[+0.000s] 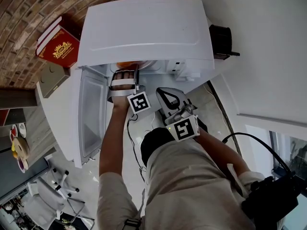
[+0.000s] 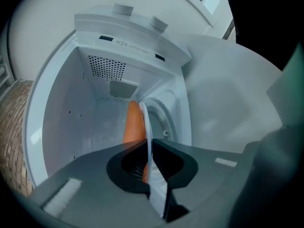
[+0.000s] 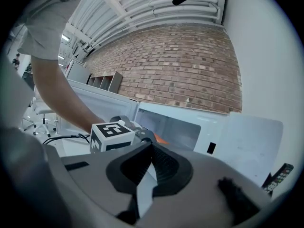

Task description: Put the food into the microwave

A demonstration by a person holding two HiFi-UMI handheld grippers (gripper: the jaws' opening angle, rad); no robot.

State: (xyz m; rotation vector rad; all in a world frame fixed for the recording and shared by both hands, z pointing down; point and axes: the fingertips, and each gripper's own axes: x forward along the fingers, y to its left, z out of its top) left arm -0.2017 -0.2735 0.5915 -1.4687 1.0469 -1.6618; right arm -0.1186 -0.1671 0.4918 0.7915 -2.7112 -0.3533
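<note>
The left gripper [image 2: 148,151] fingers pinch the rim of a white plate [image 2: 147,127] with a carrot [image 2: 134,122] on it, inside the microwave [image 2: 85,113]. The right gripper [image 3: 151,151] fingers are pressed together.

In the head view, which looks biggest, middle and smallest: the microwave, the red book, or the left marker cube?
1. Microwave, biggest by far.
2. Red book.
3. Left marker cube, smallest, even though it is nearer the camera, which makes it look bigger than it is.
</note>
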